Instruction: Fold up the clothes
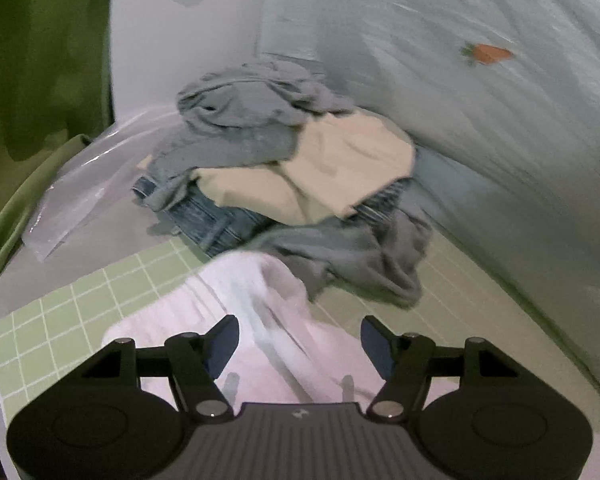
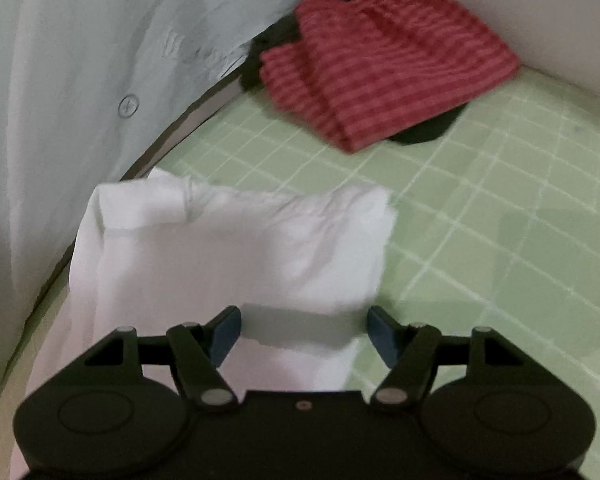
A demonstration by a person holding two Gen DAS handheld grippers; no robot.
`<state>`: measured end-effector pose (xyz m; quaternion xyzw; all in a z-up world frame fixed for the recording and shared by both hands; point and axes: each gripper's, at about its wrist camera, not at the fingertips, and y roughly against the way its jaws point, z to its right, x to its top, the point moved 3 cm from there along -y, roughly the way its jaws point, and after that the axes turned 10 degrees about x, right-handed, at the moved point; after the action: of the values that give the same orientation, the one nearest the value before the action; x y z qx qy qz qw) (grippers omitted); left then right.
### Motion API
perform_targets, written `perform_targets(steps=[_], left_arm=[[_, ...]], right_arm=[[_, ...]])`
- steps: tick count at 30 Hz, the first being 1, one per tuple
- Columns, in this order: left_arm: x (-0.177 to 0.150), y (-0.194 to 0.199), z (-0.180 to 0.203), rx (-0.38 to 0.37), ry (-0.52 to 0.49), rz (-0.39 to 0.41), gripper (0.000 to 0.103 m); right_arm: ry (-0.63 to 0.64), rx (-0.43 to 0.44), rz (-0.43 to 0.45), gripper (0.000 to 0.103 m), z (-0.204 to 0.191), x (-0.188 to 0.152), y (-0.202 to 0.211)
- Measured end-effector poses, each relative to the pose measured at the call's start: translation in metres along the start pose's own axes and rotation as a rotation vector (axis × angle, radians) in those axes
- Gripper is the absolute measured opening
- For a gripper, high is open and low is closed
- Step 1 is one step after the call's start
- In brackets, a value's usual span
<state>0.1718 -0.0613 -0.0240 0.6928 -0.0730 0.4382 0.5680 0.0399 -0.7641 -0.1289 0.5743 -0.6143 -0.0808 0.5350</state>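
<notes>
A: Which step is this?
B: A fold just laid, I judge. The white garment (image 2: pixel 236 240) lies folded on the green mat (image 2: pixel 480 208); left gripper (image 1: pixel 299 344) and right gripper (image 2: pixel 304 330) hang over it, jaws apart, gripping nothing.
A: Next?
B: Probably regrasp an edge, or fetch from the unfolded pile (image 1: pixel 284 160).

The white garment (image 2: pixel 236 248) is lying folded into a rough rectangle on the green grid mat, its far edge rumpled and one flap standing up at the near-left corner. Beyond it, a red striped piece (image 2: pixel 384 68) is sitting folded over something dark. In the left wrist view a heap is waiting: grey tops (image 1: pixel 236 120) sprawling over a beige piece (image 1: pixel 340 168) and what are probably blue jeans (image 1: pixel 216 220), blurred.
</notes>
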Motion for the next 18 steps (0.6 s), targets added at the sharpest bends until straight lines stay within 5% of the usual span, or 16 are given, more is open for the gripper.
perform_targets(steps=[2,4,12,18], left_arm=[[-0.011,0.011,0.006,-0.022,-0.025,-0.003,0.068],[-0.025,0.020,0.013,-0.052,-0.060,-0.010,0.068],[-0.074,0.046,0.031,-0.150,-0.169,-0.049,0.068],[-0.112,0.060,0.039,-0.177,-0.264,-0.095,0.068]], right_arm=[[0.021,-0.026,0.013,0.068,-0.007,-0.001,-0.004],[0.039,-0.041,0.015,0.005,-0.007,-0.001,-0.003],[0.017,-0.011,0.034,0.003,0.034,-0.001,0.053],[0.036,-0.099,0.025,0.003,0.083,-0.024,0.123]])
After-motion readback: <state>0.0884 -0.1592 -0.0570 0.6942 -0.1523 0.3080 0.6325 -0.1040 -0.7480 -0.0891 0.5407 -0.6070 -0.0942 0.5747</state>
